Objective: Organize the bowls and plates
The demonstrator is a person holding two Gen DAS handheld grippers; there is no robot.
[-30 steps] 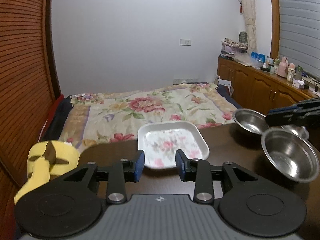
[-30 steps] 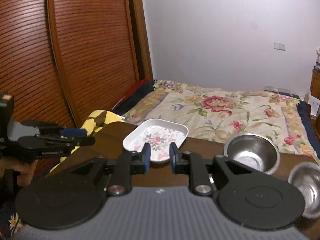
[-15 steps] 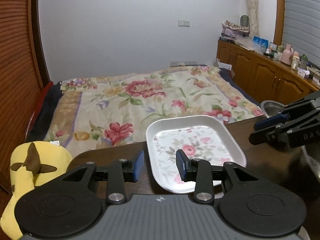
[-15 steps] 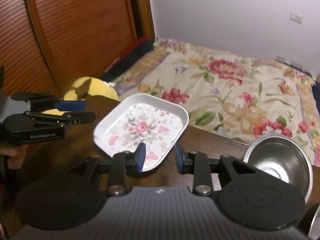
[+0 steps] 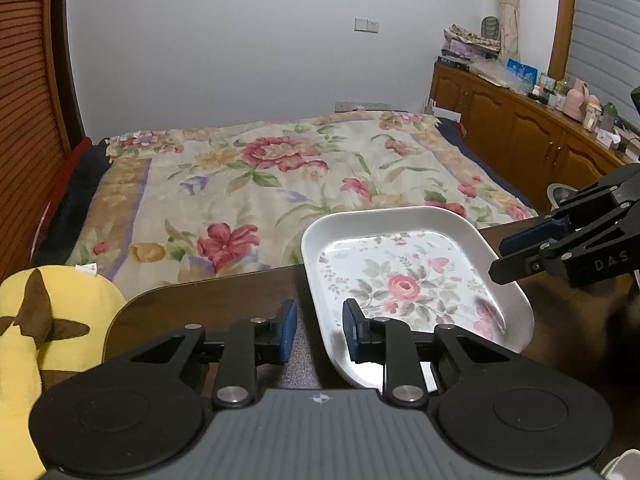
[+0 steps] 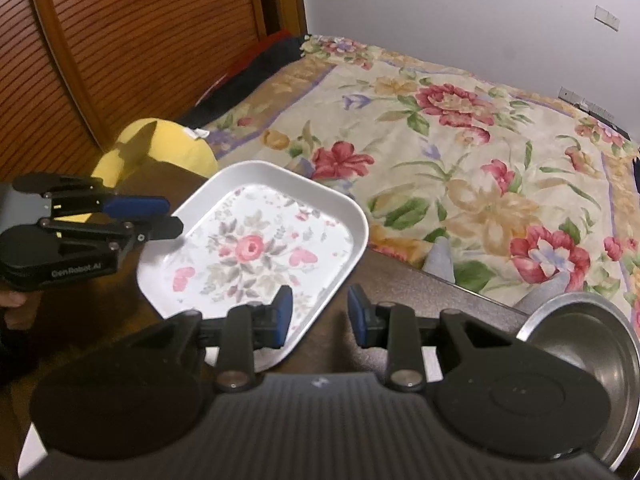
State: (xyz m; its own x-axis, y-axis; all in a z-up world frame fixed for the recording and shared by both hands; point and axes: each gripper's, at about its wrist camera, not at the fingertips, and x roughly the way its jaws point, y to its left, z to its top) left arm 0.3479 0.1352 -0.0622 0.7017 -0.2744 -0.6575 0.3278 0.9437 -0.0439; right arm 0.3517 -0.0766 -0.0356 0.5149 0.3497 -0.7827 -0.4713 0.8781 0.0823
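A white rectangular plate (image 5: 404, 280) with a rose pattern lies on the dark table (image 5: 208, 300) at its far edge. My left gripper (image 5: 319, 332) straddles the plate's left rim; its jaws are closing, and the blue pads stand off the rim. From the other side my right gripper (image 6: 319, 312) is open across the plate's (image 6: 256, 252) near right rim, without contact. Each gripper shows in the other's view: right gripper (image 5: 500, 258), left gripper (image 6: 174, 218). A steel bowl (image 6: 580, 344) stands to the right of the plate, partly hidden by the right gripper's body.
A yellow plush toy (image 5: 44, 320) sits off the table's left corner. Beyond the table edge is a bed with a floral cover (image 5: 280, 168). Wooden cabinets (image 5: 520, 132) run along the right wall, and a slatted wooden door (image 6: 120, 40) is on the left.
Both grippers came down and forward onto the plate from either side. The left jaws narrowed around its rim. The right jaws widened from a second ago.
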